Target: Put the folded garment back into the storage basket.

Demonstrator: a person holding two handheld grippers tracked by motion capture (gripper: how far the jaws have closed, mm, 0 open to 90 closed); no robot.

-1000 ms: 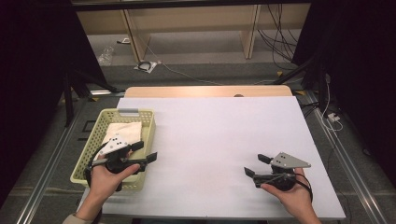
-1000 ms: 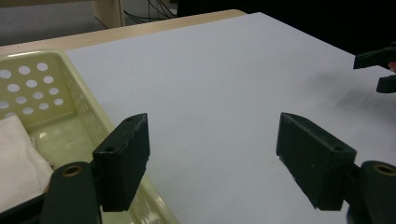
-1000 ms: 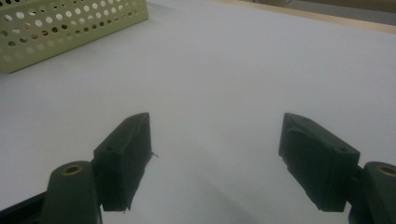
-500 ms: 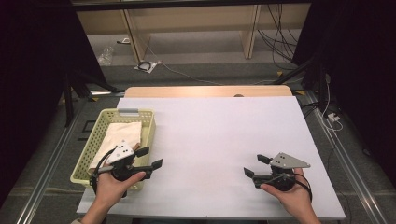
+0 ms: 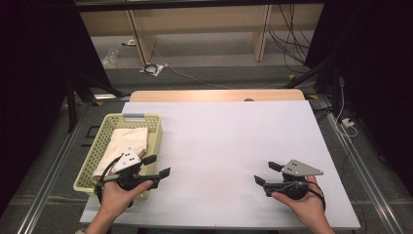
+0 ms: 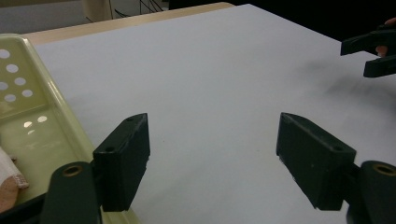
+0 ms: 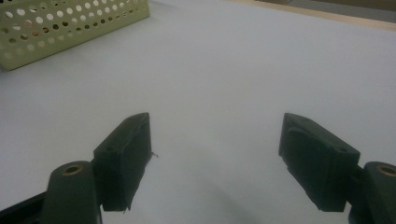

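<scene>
While the high view shows the left gripper (image 5: 158, 165) drawn back to the basket (image 5: 92, 161) corner at lower left, cloth (image 5: 124, 144) untouched inside; left gripper view: fingers (image 6: 123, 161) released, empty; right gripper view: right gripper (image 7: 215, 161) likewise spread above bare worktop (image 7: 243, 70); picking seems unstarted.

High view: white table (image 5: 229, 146) evenly lit from above, brightest area; surroundings left and right fall into near black. Soft, faint shadows under grippers. No harsh glare. Slightly soft, low-detail picture. Gripper views: dimmer, greyish cast, near jaws blurred, mild grain; faint shadow smudge on table surface in left gripper view.
</scene>
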